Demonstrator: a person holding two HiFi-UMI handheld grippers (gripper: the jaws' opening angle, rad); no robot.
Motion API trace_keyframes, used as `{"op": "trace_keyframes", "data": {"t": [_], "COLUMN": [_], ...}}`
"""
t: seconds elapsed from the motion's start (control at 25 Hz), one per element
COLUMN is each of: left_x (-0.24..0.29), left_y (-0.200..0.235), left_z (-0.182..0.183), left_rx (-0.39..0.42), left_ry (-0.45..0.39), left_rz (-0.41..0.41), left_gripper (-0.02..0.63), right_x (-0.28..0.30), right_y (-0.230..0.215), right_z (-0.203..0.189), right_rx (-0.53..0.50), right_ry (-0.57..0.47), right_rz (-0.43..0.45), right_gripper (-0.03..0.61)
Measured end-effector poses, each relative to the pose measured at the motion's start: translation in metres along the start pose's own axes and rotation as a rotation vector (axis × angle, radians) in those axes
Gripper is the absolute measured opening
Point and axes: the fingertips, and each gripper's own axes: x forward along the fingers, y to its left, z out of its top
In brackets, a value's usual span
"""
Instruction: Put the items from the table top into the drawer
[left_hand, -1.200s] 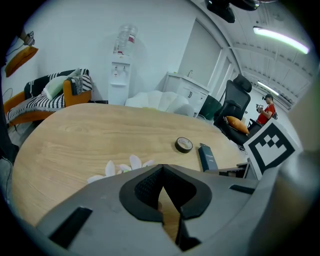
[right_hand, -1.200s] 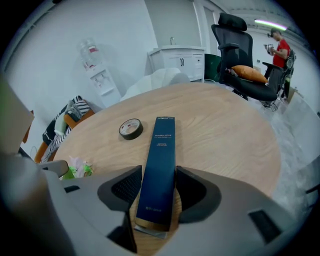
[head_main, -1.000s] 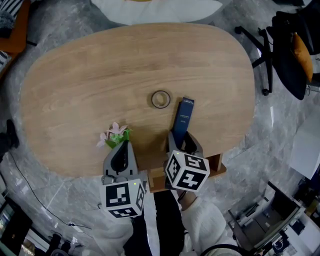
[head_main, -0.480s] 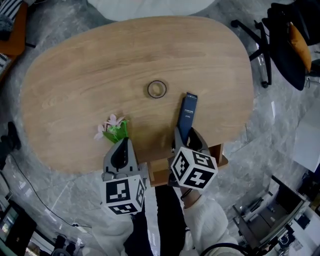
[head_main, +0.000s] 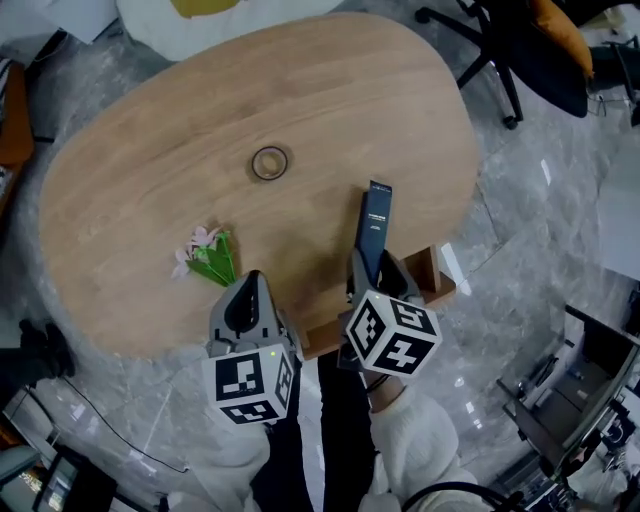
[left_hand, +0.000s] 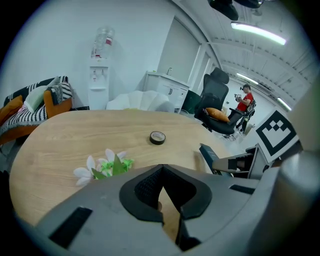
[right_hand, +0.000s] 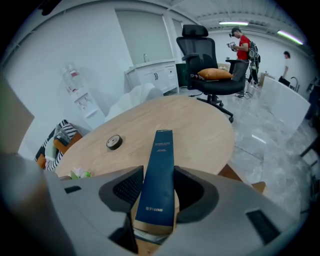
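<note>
Since a second before, the slim dark-blue box (head_main: 374, 225) had drawn away from the tape roll (head_main: 268, 162). The two had lain close side by side, and now they stood well apart, the box's far end pointing out over the worktop (head_main: 150, 140). The box sat lengthwise between the jaws of the right tongs (right_hand: 158, 180), which had just been closing and now pressed on its near end from both sides, so it was grasped. Whether it had fully cleared the wood could not be told. The left tongs (left_hand: 162, 172) were clenched on nothing, pads meeting, beside the right ones at the near edge.

The grip looked the weak point. Only the near end of a long box was pinched and most of its length stuck out ahead, so a quick swing toward the drawer (head_main: 437, 290) could let it pivot or slide out between the pads. The drawer stood open under the worktop's near edge, just beside the right tongs. The box's far end might catch that edge or the drawer's wall on the way round, and a long box let go crooked might lie across the rim rather than inside. The pink flower sprig (head_main: 205, 255) and the tape roll lay on the worktop, not yet put away.

Against the earlier frames, the head view had also swung, so the whole worktop showed turned. The flower, once just ahead of the left tongs, now lay a little off to their left.
</note>
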Motion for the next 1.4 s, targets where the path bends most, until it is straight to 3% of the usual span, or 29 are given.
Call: {"op": "trace_keyframes", "data": {"t": [0.72,0.88,1.16,1.4], "left_x": [0.001,0.001,-0.003,-0.003], "left_y": [-0.102,-0.119,-0.122,-0.114], "left_z": [0.0,-0.007,-0.016,-0.015], "left_rx": [0.231,0.256,0.28,0.268], "left_ry": [0.034,0.038,0.057,0.047], "left_rz": [-0.218,-0.235,-0.238,-0.219], "left_gripper": [-0.006,-0.006,-0.006,-0.006], "right_x": [-0.097,-0.101,-0.1,-0.1], "right_y": [-0.099,-0.107,-0.102,-0.102], "right_z": [-0.037,-0.043,-0.048,-0.052], "right_rx": [0.409,0.455,0.606,0.58], "right_ry": [-0.147,-0.163,-0.216,-0.204], "right_rz": [-0.177,-0.169,-0.077,-0.087], "right_gripper": [0.232,0.232,0.256,0.278]}}
